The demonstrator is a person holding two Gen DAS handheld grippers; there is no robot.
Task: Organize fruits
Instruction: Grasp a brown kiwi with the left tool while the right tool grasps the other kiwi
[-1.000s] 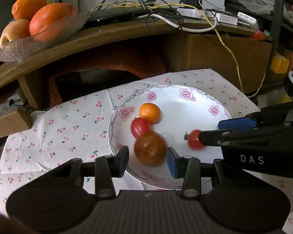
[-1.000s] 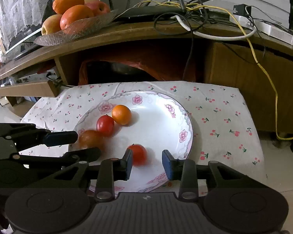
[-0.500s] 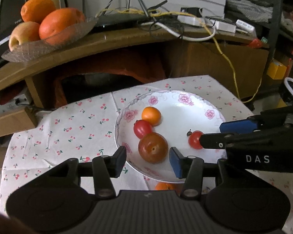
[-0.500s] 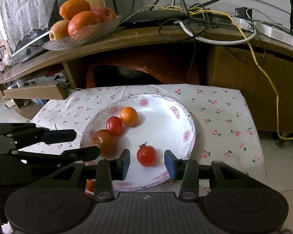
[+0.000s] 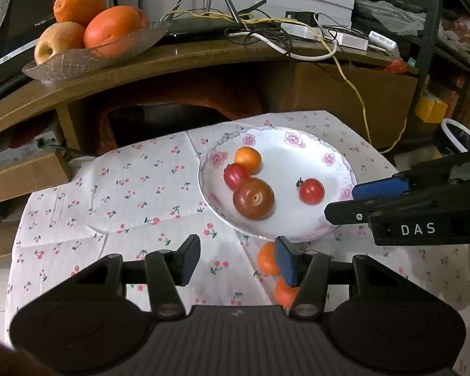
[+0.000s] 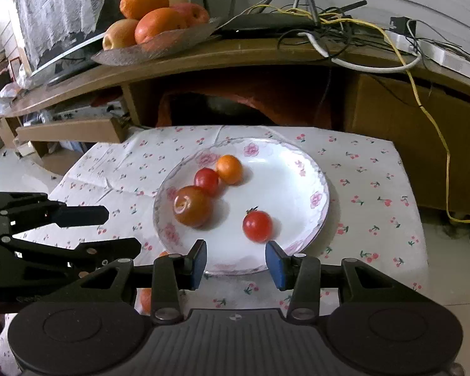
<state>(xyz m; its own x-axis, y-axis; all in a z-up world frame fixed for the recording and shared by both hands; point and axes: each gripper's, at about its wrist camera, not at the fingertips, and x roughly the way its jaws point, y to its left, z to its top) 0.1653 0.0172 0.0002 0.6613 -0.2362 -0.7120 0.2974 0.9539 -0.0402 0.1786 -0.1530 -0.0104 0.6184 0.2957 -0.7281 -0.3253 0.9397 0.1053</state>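
Observation:
A white flowered plate (image 5: 310,150) (image 6: 285,163) on the cherry-print cloth holds a large brown-red tomato (image 5: 253,199) (image 6: 192,206), a small red tomato (image 5: 235,175) (image 6: 206,181), a small orange fruit (image 5: 248,159) (image 6: 229,169) and a stemmed red tomato (image 5: 311,191) (image 6: 257,226). Two small orange fruits (image 5: 266,261) lie on the cloth in front of the plate, partly hidden. My left gripper (image 5: 237,260) is open and empty above the cloth. My right gripper (image 6: 235,264) is open and empty at the plate's near rim.
A glass dish (image 5: 91,56) (image 6: 153,48) with oranges and apples stands on the wooden shelf behind. Cables and a power strip (image 5: 329,36) lie on the shelf. A cardboard box (image 6: 69,131) sits at the left. The cloth (image 5: 109,194) has bare room left of the plate.
Both grippers have pulled back from the plate with jaws open, leaving the large tomato and the stemmed tomato on it. Two orange fruits in front of the plate have come into view.

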